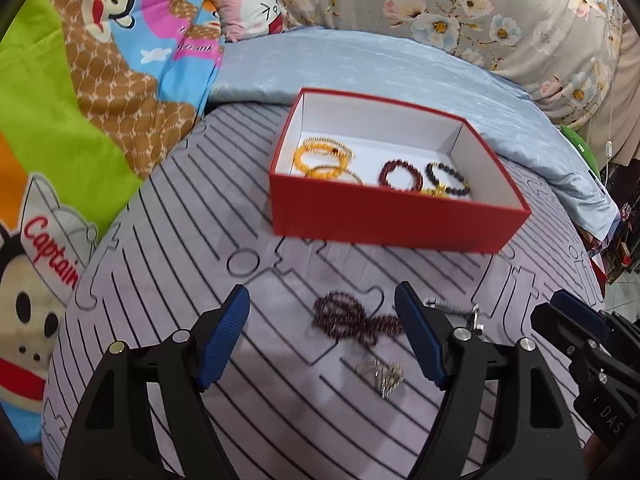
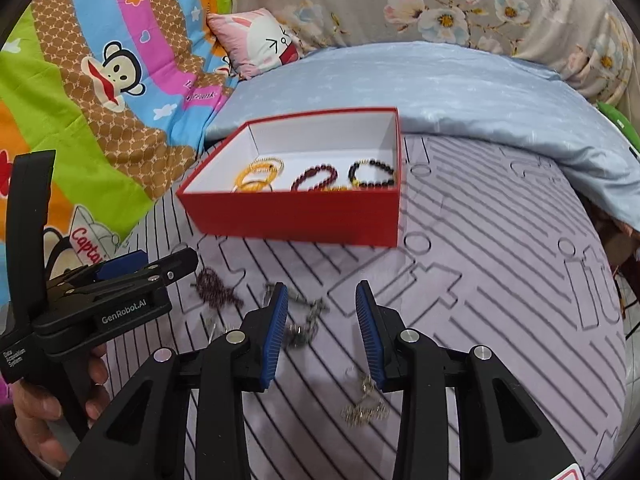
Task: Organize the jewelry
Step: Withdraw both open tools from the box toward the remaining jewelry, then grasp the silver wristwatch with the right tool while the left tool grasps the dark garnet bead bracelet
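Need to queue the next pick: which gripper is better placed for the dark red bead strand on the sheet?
Left. The left gripper has open jaws framing the dark red bead strand; the right gripper points past it, near silver pieces.

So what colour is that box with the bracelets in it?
The box is red outside and white inside, clearest in the left wrist view.

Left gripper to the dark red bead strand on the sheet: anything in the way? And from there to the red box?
Nothing visible. The left gripper hangs open just short of the bead strand, bare striped sheet between. Only sheet lies on toward the open red box.
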A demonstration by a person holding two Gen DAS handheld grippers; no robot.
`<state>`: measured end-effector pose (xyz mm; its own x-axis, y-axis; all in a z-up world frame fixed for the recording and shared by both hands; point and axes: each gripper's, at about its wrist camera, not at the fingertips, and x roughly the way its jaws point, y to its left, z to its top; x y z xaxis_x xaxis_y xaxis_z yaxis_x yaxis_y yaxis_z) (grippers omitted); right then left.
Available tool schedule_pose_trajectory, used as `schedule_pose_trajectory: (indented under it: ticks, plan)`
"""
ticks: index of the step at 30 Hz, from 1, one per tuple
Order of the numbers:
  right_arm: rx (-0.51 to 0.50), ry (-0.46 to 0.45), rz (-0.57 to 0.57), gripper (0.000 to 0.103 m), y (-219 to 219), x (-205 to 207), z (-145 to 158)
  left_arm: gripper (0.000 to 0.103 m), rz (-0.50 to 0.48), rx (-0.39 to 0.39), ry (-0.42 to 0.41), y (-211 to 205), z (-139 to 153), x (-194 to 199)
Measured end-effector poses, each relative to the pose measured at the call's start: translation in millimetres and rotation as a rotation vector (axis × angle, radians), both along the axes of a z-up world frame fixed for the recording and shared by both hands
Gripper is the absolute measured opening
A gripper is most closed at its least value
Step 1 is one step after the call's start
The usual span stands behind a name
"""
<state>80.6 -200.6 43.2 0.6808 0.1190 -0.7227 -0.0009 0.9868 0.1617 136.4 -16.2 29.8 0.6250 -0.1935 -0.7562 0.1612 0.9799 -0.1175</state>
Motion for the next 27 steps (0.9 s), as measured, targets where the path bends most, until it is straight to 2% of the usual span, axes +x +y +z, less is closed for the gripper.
schedule_pose_trajectory:
  ticks: [12, 27]
  plan:
    - [0.027, 0.043, 0.006, 0.035, 9.0, -24.7, -21.8, 0.071, 0.014, -0.001, 0.036, 5.0, -16.4, -21.0]
    - [0.024, 0.065, 0.034, 0.035, 21.2, -24.5, -31.6, 0.071, 0.019, 0.011, 0.049, 3.9, -23.6, -27.3]
